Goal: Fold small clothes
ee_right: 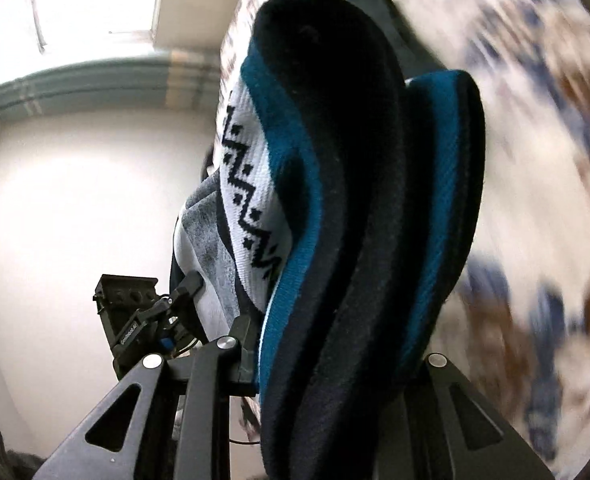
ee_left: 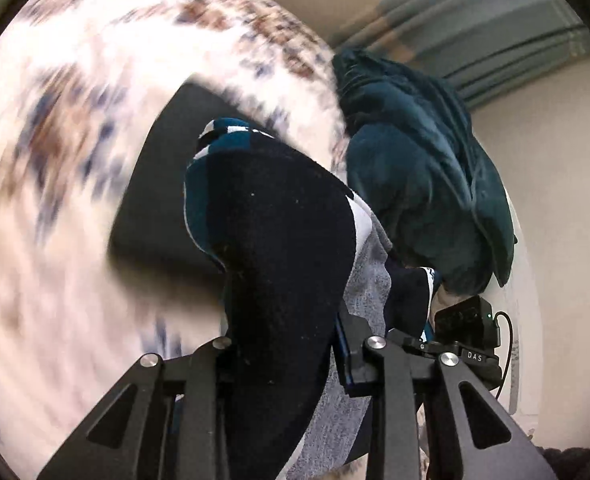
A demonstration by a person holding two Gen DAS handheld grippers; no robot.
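A navy, teal and white knitted sock (ee_left: 283, 248) with a grey inside hangs lifted between both grippers. My left gripper (ee_left: 291, 348) is shut on its navy part, and the cloth bulges up over the fingers. In the right wrist view the same sock (ee_right: 355, 200) shows a black zigzag on white, and my right gripper (ee_right: 335, 364) is shut on its teal-striped folds. Each gripper appears close beside the other: the right gripper (ee_left: 467, 332) at the lower right, the left gripper (ee_right: 147, 320) at the lower left.
A dark teal garment (ee_left: 423, 192) lies bunched beyond the sock. Below is a blurred white surface with brown and blue pattern (ee_left: 67, 168), with a flat black panel (ee_left: 163, 188) on it. White wall (ee_right: 75, 208) and a window (ee_right: 75, 8) are behind.
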